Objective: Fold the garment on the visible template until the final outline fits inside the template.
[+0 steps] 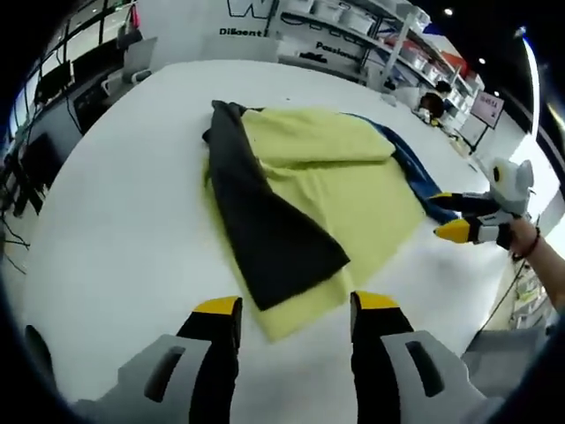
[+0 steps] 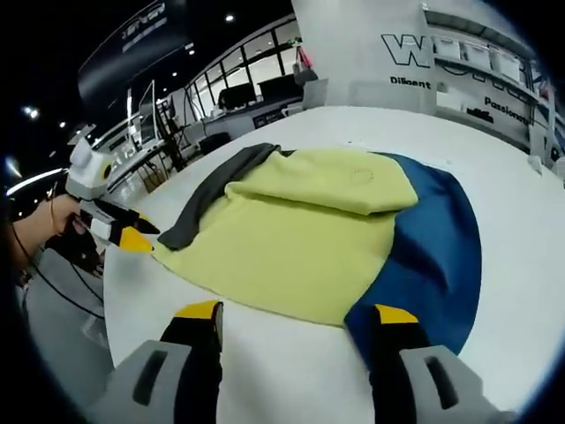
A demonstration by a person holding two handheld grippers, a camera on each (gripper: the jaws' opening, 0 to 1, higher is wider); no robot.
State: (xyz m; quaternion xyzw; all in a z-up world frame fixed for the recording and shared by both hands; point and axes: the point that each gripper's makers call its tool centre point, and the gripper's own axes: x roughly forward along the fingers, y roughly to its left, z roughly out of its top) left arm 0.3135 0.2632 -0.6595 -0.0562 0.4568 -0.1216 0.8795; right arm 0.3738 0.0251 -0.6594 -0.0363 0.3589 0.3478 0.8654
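- The garment (image 1: 327,190), yellow with a dark grey panel (image 1: 265,230), is seen at the centre of the left gripper view, lying flat on the white table (image 1: 115,221).
- A blue template (image 2: 441,247) is seen beneath it in the right gripper view, exposed at centre right; in the left gripper view only a blue strip is visible along the upper right edge of the cloth.
- The upper part of the garment is already folded over onto itself, which is judged a completed fold meant to shorten the outline.
- The garment is judged not yet inside the template: the yellow cloth and grey panel extend past the blue onto bare table toward the lower left of the right gripper view.
- The left gripper (image 1: 296,309) is held at bottom centre, jaws spread, nothing between them, just short of the near corner of the cloth.
- The right gripper (image 2: 296,314) is likewise spread and empty, poised at the near hem, presumably for the next pick-up.
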